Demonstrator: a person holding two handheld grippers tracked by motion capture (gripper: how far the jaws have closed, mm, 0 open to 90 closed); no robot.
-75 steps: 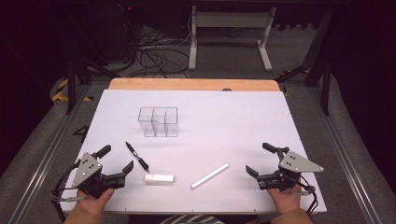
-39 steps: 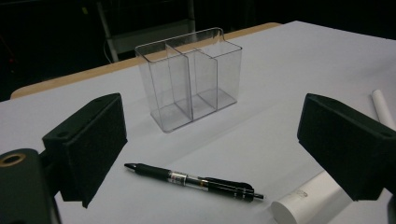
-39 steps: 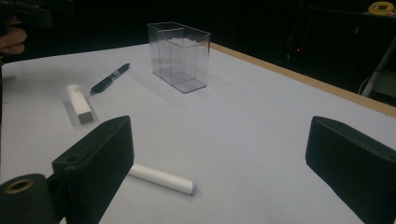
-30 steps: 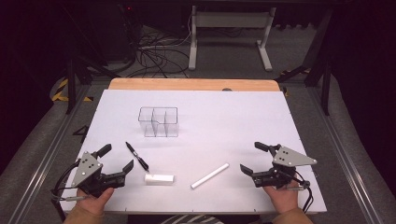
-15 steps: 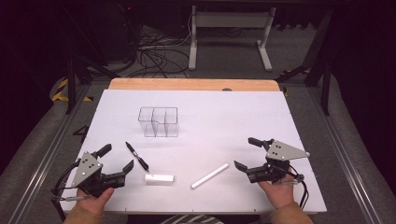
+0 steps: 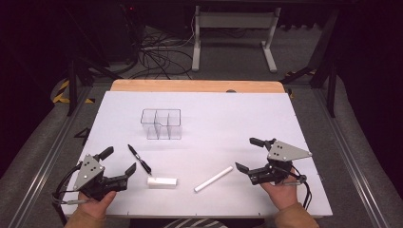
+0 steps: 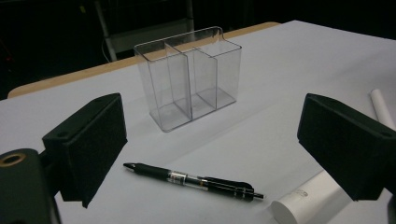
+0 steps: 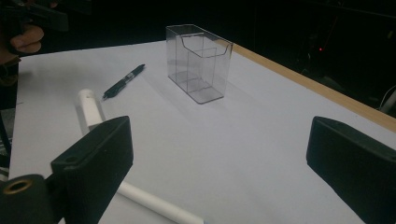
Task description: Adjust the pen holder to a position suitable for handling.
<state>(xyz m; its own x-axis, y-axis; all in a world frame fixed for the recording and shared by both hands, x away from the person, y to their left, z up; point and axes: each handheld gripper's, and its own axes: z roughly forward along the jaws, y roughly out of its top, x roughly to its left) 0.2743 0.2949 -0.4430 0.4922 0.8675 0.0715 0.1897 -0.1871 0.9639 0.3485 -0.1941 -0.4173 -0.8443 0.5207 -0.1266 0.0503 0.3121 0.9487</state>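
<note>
- The right gripper (image 6: pixel 248 155) hangs low over the table (image 6: pixel 228 114) with its jaws spread wide and nothing between them; it points toward the long white stick (image 6: pixel 214 179), which lies flat just off its lower jaw, near the front edge.
- The left gripper (image 6: pixel 117 160) is likewise spread and empty, at the near left corner, with the black pen (image 6: pixel 139 159) lying between its jaws' line and the short white tube (image 6: pixel 162 182) just beside it.
- The stick is round and thin, so it probably rolls if one jaw meets it before the other; a lopsided close could push it away instead of pinching it.
- It lies flat on the sheet, so jaws coming in too high would close on air, and too low would scrape the table.
- A pinch near one end could let the stick droop or swing, which would make it hard to drop into a compartment.
- The clear organizer (image 6: pixel 161 123) stands well back from all three items; it looks light, so a tilted stick catching its rim or a divider might tip or shove it.
- The pen and tube lie close together, so reaching for one may knock the other.
</note>
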